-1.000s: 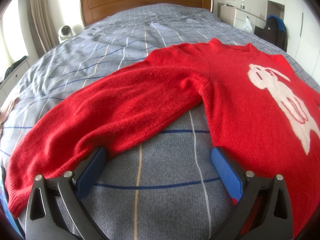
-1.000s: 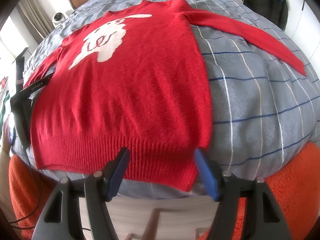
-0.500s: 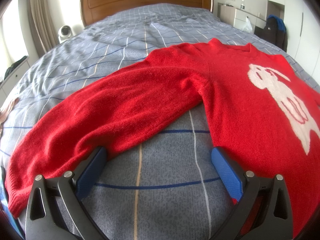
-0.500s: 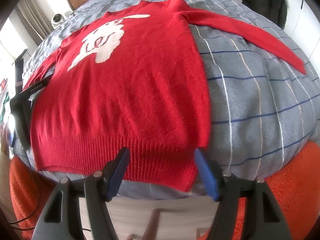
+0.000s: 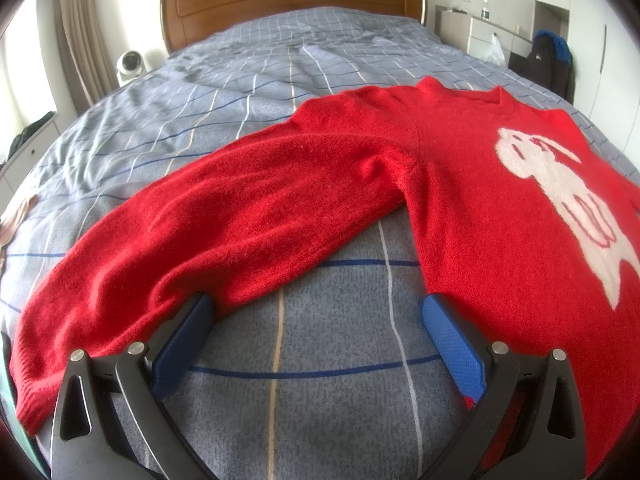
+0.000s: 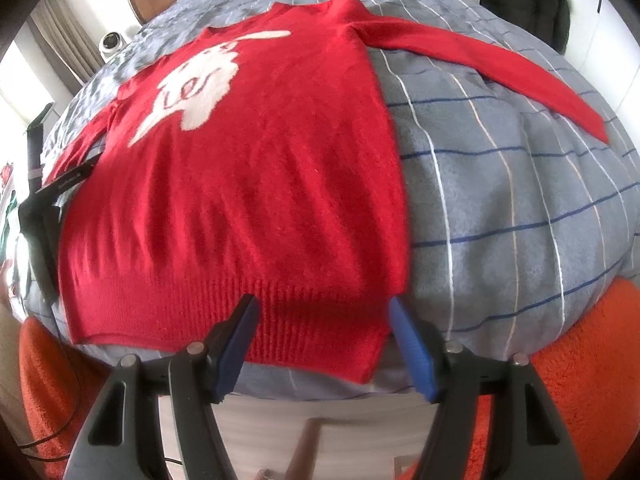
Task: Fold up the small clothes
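— What were your fingers doing just then?

— Both pairs stood apart, gripping nothing. My left gripper hung over bare bedspread, in the gap between the sweater's near sleeve and its side. One pad seemed to brush the sleeve's edge, though I couldn't tell for sure. My right gripper straddled the ribbed hem at the near right corner, pads not pressing.

— Where did the sweater lie?

— Flat and face up on the bed, hem toward the near edge, collar far, the other sleeve stretched out to the right.

— How did you expect it to handle?

— Soft, fuzzy knit, light and floppy; I judged it would sag and stretch rather than hold shape. The hem corner and the sleeve near its cuff looked the firmest places to pinch.
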Motion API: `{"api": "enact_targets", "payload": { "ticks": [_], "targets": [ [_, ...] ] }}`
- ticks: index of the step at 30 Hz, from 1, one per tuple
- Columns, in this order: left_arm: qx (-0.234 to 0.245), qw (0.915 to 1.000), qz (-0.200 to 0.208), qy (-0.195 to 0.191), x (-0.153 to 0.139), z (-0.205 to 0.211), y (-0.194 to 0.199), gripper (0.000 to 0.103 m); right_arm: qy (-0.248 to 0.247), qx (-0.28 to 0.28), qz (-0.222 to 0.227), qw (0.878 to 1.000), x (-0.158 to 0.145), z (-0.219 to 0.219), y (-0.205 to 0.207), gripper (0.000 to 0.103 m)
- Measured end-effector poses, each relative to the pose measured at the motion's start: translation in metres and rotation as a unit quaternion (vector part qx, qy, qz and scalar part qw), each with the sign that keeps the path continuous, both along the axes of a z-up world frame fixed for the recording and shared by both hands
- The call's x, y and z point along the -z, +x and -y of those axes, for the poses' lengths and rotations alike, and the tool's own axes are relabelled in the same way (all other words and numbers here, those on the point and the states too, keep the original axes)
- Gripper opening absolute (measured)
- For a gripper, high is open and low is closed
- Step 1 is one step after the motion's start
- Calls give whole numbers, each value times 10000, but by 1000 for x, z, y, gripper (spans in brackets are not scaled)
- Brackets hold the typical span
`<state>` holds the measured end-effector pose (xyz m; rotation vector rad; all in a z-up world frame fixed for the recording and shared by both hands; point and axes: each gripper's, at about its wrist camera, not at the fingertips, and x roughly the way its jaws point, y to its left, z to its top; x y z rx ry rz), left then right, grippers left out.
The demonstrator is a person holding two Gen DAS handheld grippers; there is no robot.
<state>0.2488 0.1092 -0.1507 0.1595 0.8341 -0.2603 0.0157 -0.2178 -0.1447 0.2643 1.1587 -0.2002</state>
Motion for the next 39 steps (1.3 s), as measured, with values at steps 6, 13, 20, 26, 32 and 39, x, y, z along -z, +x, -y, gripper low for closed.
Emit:
{"api": "enact_targets", "payload": {
  "ticks": [6, 13, 20, 26, 32, 39],
  "targets": [
    [0, 10000, 1, 0, 0, 0, 0, 103, 37, -88, 31, 9999, 2, -6, 4, 67],
    [0, 10000, 1, 0, 0, 0, 0, 103, -5, -79, -28, 10000, 4, -7, 9, 67],
    [0, 10000, 0, 0, 0, 0, 0, 103, -81, -115, -94, 9999, 5, -15, 12, 69],
    [0, 10000, 1, 1, 1, -1, -1, 103, -115, -90, 15, 9999, -1, -11, 10, 69],
    [1, 10000, 1, -1, 1, -1, 0, 103, -46, -90, 6, 9999, 2, -10, 11, 69],
    [1, 10000, 1, -1, 1, -1, -1, 103, -112, -147, 100, 9998, -4, -12, 6, 69]
  ]
}}
